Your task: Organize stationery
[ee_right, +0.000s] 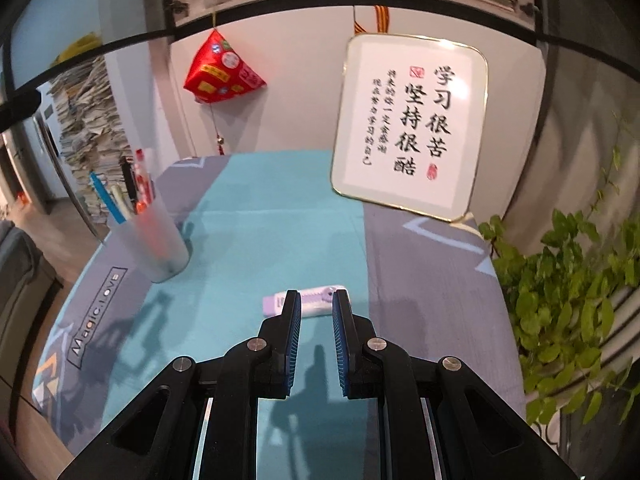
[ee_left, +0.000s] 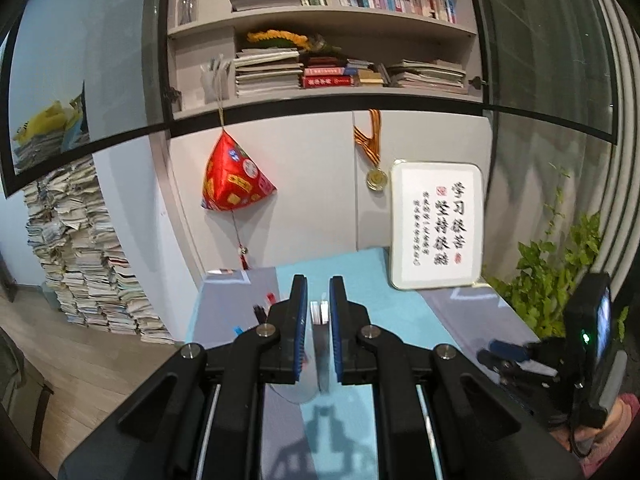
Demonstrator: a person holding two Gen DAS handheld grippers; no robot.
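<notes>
Leftmost, the left gripper (ee_left: 319, 284) has its jaws closed on a thin translucent piece (ee_left: 320, 344); what it is I cannot tell. Further right, a frosted cup (ee_right: 160, 240) holding pens (ee_right: 136, 184) stands on the table (ee_right: 260, 208). Then a small lilac and white stationery item (ee_right: 310, 300) lies flat, just beyond the right gripper (ee_right: 317, 296), whose jaws are nearly closed and empty. It looks light, stiff and smooth plastic, so I would grip across its narrow sides, near the middle
</notes>
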